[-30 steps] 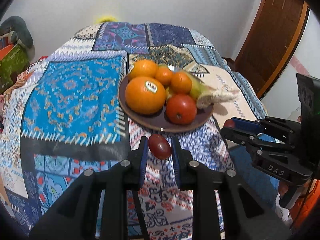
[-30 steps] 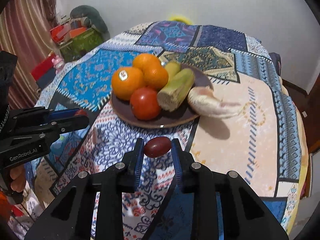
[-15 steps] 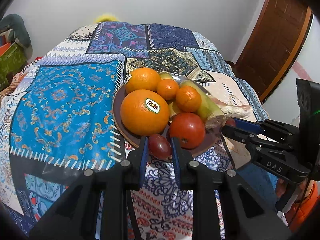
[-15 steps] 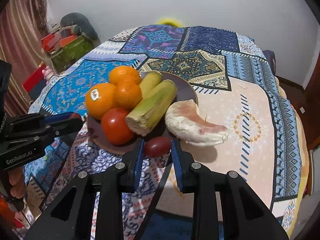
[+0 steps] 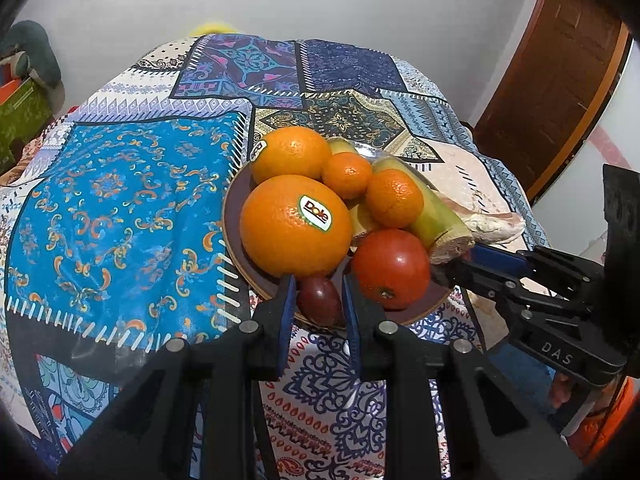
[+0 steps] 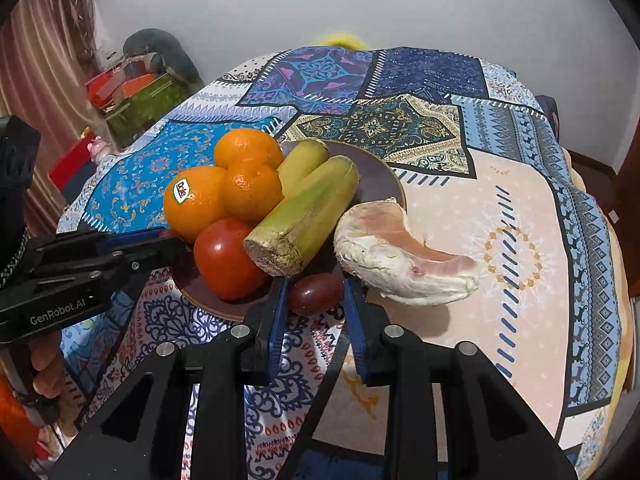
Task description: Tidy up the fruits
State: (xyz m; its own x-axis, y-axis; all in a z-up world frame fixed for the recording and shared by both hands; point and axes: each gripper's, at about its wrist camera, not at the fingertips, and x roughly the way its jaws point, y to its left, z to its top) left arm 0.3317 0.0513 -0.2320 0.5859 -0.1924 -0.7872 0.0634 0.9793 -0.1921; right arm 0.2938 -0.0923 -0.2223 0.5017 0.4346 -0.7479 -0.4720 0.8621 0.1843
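1. The left gripper [image 5: 318, 300] held a dark red grape [image 5: 319, 301] tight between its pads, low over the near rim of the brown plate [image 5: 234, 216], just beside the large orange [image 5: 295, 226] and tomato [image 5: 390, 266];
2. The right gripper [image 6: 314, 294] was easing its jaws open around a second grape [image 6: 315, 293] at the plate's near edge, beside the pomelo wedge [image 6: 400, 256];
3. Risk, as I judged it: the crowded plate left little bare space, so either grape, being round, could roll off the rim onto the cloth [image 5: 120, 208].

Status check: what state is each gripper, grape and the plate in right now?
Left gripper: shut on first dark red grape, above brown round plate's near rim.
Right gripper: jaws opening, second dark red grape between them.
Brown round plate: piled with fruit.
Peeled pale pomelo wedge: lying at plate's edge.
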